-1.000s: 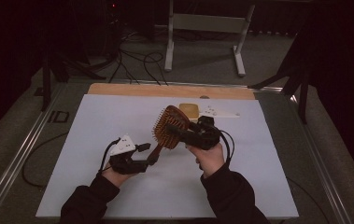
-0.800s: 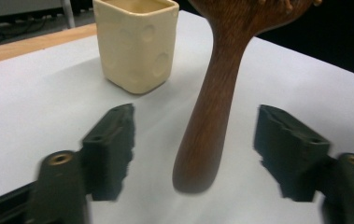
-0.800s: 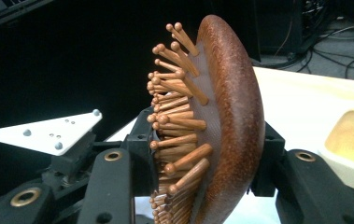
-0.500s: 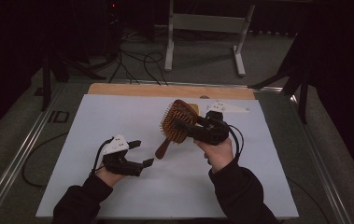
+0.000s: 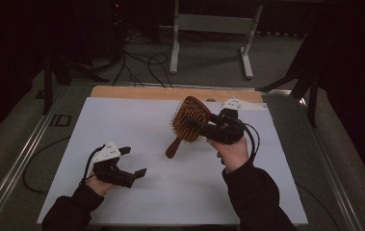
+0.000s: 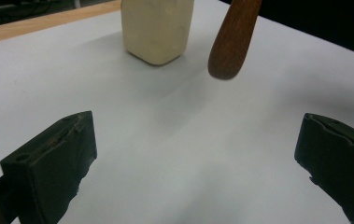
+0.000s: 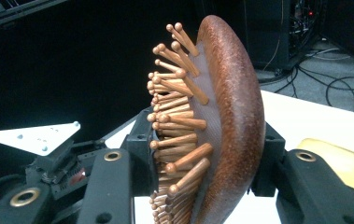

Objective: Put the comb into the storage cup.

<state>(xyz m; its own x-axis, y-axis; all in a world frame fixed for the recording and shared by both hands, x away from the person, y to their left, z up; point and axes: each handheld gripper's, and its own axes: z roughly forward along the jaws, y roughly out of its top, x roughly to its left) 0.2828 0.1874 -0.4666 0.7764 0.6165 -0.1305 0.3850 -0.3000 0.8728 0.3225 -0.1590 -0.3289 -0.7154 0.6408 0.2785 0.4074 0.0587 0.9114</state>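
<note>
Since a second earlier my left gripper (image 5: 133,161) had let go of the wooden hairbrush's (image 5: 189,121) handle and drawn back low over the table (image 5: 122,120), its jaws just opening to a wide, empty spread. I kept the right gripper (image 5: 204,126) pinched across the brush head, raised above the table, handle hanging down toward me, near the cream block (image 6: 157,28).
</note>
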